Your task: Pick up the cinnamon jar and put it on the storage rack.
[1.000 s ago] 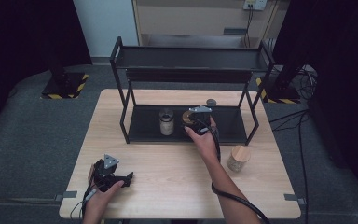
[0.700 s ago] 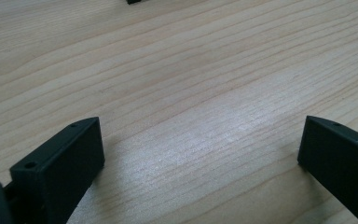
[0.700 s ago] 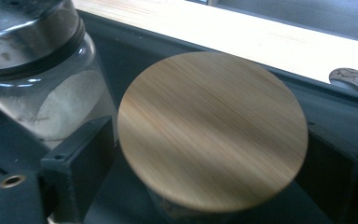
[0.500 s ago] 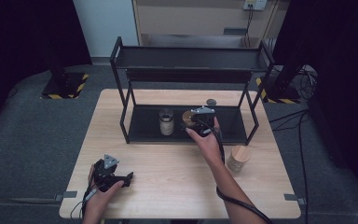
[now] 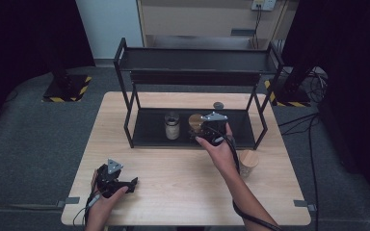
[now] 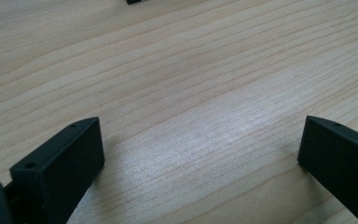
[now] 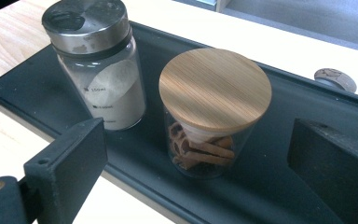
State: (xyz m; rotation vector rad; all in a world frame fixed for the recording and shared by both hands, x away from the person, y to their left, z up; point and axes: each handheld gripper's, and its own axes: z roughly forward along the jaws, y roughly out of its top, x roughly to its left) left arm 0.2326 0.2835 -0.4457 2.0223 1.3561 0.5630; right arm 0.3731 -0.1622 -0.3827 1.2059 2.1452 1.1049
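The wooden-lidded jar (image 7: 213, 114), at the centre of the right gripper view, is being left standing upright, long axis vertical, lid upward, on the rack's lower shelf (image 7: 270, 186), just beside the metal-capped shaker (image 7: 95, 60). The right gripper (image 7: 205, 158) has just been opening; its jaws are being held spread, clear of the glass. A careless withdrawal could be clipping the jar and tipping it into the shaker. The left gripper (image 6: 200, 154) is being rested spread over bare table (image 6: 168, 70).
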